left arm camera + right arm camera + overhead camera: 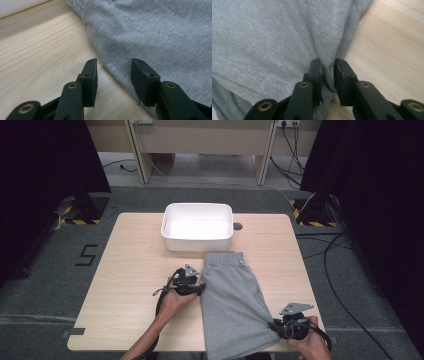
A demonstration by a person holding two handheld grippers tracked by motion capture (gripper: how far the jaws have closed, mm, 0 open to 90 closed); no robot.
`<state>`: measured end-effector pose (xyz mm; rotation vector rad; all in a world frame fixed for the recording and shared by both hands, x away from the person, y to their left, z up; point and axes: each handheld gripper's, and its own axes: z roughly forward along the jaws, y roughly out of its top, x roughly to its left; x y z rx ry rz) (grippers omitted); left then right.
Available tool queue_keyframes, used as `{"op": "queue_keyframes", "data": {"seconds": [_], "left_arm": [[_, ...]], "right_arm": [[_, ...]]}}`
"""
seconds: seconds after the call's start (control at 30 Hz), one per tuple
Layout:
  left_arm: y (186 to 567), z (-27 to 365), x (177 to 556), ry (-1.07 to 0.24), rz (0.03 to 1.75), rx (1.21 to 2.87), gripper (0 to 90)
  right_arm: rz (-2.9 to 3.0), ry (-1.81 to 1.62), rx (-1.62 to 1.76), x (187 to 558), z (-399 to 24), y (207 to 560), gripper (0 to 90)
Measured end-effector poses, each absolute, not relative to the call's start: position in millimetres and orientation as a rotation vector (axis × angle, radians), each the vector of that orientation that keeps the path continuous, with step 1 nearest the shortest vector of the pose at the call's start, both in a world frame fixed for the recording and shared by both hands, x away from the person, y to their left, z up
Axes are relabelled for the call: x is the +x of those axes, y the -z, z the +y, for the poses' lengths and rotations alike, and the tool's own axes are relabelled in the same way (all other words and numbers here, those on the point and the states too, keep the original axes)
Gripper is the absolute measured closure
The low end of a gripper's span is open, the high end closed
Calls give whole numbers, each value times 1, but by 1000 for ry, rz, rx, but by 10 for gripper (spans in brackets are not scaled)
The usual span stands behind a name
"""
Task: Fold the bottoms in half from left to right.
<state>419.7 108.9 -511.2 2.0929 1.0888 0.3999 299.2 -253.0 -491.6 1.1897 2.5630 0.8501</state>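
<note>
Grey shorts (231,292) lie folded lengthwise on the wooden table (135,270), waistband toward the far side and hem hanging over the near edge. My left gripper (200,288) sits at the cloth's left edge. In the left gripper view it (114,68) stands open, one jaw over bare wood and the other over the shorts (155,32), with the cloth edge running between them. My right gripper (274,326) is at the lower right edge of the garment. Its jaws (327,67) stand close together with a raised fold of the shorts (267,37) pinched between them.
A white rectangular bin (197,243) stands just beyond the waistband at the table's far middle. A small round hole (237,226) sits in the tabletop right of it. Bare wood stretches left of the shorts. Cables run over the floor at the right.
</note>
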Motion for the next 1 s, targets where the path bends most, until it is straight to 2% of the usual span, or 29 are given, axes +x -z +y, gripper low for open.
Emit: {"op": "queue_keyframes", "data": {"seconds": [0.23, 0.37, 0.5, 0.63, 0.73, 0.8, 0.87, 1.0], "left_arm": [[507, 119, 418, -370, 1155, 2040, 491], [503, 124, 394, -343, 1128, 2004, 432], [503, 122, 362, -313, 1076, 1997, 387], [510, 114, 348, -307, 1051, 2052, 336], [517, 111, 346, -373, 1040, 2079, 320], [517, 112, 345, -391, 1032, 2092, 316], [517, 112, 344, -397, 1023, 2094, 319], [518, 112, 343, -405, 1002, 2091, 351]], "right_arm": [[2557, -889, 1187, 292, -245, 482, 559], [2505, -908, 1167, 300, -242, 463, 547], [2463, -916, 1171, 318, -238, 458, 522], [2405, -1002, 1242, 354, -226, 462, 497], [2392, -972, 1279, 382, -214, 470, 484], [2403, -941, 1285, 395, -207, 476, 498], [2427, -917, 1276, 401, -200, 481, 555], [2462, -869, 1212, 406, -196, 489, 805]]}}
